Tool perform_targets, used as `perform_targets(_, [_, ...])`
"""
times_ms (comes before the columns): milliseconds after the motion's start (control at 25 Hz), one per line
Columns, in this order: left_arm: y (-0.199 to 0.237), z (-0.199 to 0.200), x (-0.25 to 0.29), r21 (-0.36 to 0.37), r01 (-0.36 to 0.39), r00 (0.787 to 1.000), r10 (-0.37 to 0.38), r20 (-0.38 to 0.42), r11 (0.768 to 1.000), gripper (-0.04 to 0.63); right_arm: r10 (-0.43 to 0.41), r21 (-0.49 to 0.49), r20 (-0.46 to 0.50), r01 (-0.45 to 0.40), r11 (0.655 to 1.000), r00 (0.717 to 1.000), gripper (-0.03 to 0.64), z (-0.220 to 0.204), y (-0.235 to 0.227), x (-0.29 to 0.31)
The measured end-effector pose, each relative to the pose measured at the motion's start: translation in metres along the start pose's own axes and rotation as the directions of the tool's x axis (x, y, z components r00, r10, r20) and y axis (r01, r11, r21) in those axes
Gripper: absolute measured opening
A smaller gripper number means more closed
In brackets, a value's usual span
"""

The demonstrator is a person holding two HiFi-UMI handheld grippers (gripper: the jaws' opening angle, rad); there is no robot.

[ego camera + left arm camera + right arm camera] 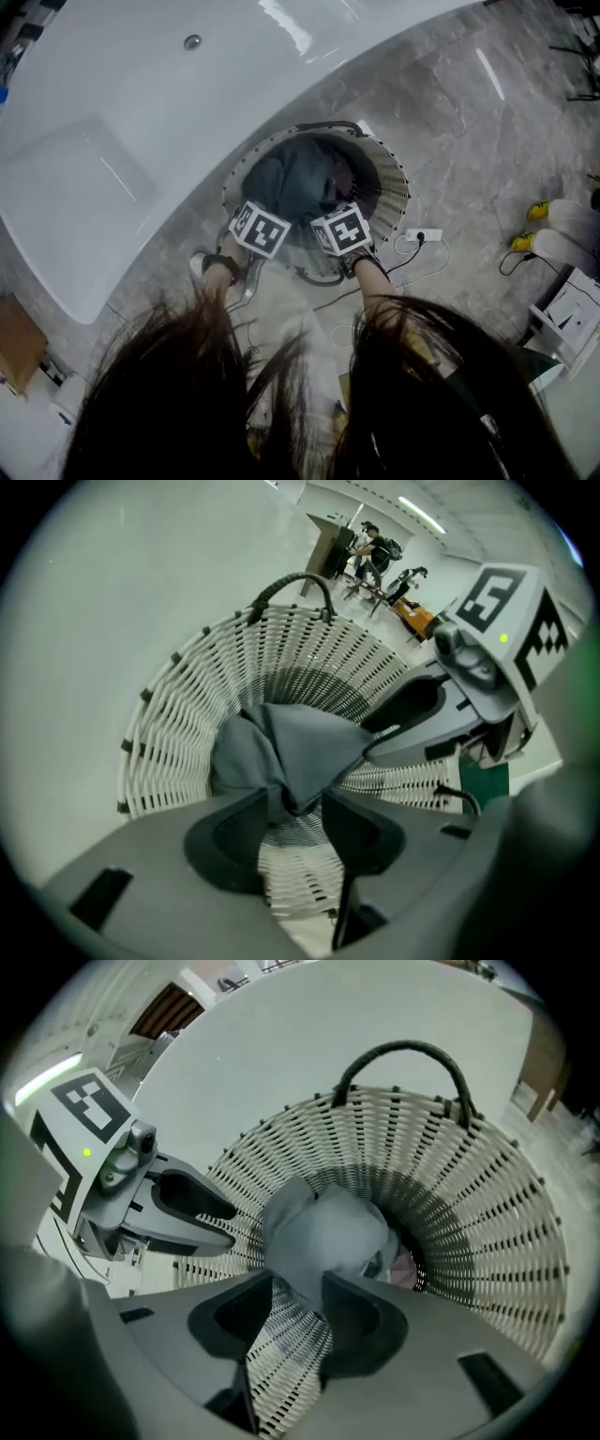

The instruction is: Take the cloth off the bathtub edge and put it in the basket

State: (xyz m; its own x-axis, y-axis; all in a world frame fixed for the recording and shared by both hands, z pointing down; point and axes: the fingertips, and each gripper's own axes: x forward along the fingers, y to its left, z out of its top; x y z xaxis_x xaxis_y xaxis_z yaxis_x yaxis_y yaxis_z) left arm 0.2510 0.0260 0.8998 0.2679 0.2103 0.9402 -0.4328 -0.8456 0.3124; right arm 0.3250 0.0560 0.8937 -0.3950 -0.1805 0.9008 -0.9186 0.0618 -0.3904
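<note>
Your left gripper (298, 803) has its fingers (234, 836) moderately apart, with a gathered corner of the grey cloth (291, 752) standing in the gap. White weave shows between them below that corner, so I judge the pads are no longer pinching it. Your right gripper (298, 1288) reads the same: its fingers are part-way open, and a fold of the cloth lies in the gap against the finger at 9 o'clock. The cloth is off the bathtub (141, 122) and sits in the mouth of the white woven basket (187, 724), bunched at 12 o'clock from both sets of fingertips. It runs crosswise from one gripper to the other, so neither hand is clearly nearer. The coming move turns on that: the cloth lies straight ahead of and below the fingers, so a clean release probably needs both grippers to back out toward 6 o'clock without dragging the corners. The head view places the cloth well inside the basket rim, but the marker cubes hide the fingers there. Only the gripper views show the gaps, and the right one also shows a pale item deeper in the basket, too small to identify.
</note>
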Motion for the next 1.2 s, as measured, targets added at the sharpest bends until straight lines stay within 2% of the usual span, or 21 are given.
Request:
perform_targets(160, [0.000, 0.004, -0.005, -0.028, 0.015, 1.000, -0.014, 0.020, 1.000, 0.163, -0.014, 0.064, 0.019, 0.013, 0.998, 1.000, 0.160, -0.001, -0.008, -0.004])
perform_targets(440, [-0.012, 0.013, -0.018, -0.021, 0.027, 0.998, -0.025, 0.061, 0.999, 0.163, -0.032, 0.049, 0.023, 0.031, 0.998, 0.999, 0.160, 0.006, -0.006, -0.014])
perform_targets(640, [-0.011, 0.016, -0.037, 0.000, 0.008, 0.996, -0.008, 0.090, 1.000, 0.163, -0.031, 0.037, 0.038, 0.030, 0.999, 0.999, 0.160, 0.013, 0.008, -0.022])
perform_targets(840, [-0.019, 0.017, -0.066, 0.026, 0.016, 0.993, -0.019, 0.119, 1.000, 0.163, -0.034, 0.017, 0.059, 0.033, 0.999, 0.998, 0.160, 0.024, 0.025, -0.041])
perform_targets(1000, [-0.034, 0.018, -0.092, 0.056, 0.067, 0.988, -0.075, 0.138, 0.996, 0.163, -0.046, 0.003, 0.102, 0.046, 0.999, 0.994, 0.160, 0.041, 0.037, -0.065])
perform_targets(1200, [-0.032, 0.028, -0.144, 0.039, 0.062, 0.970, -0.069, 0.231, 0.997, 0.149, -0.051, -0.079, 0.193, 0.068, 0.995, 0.980, 0.160, 0.073, 0.067, -0.104])
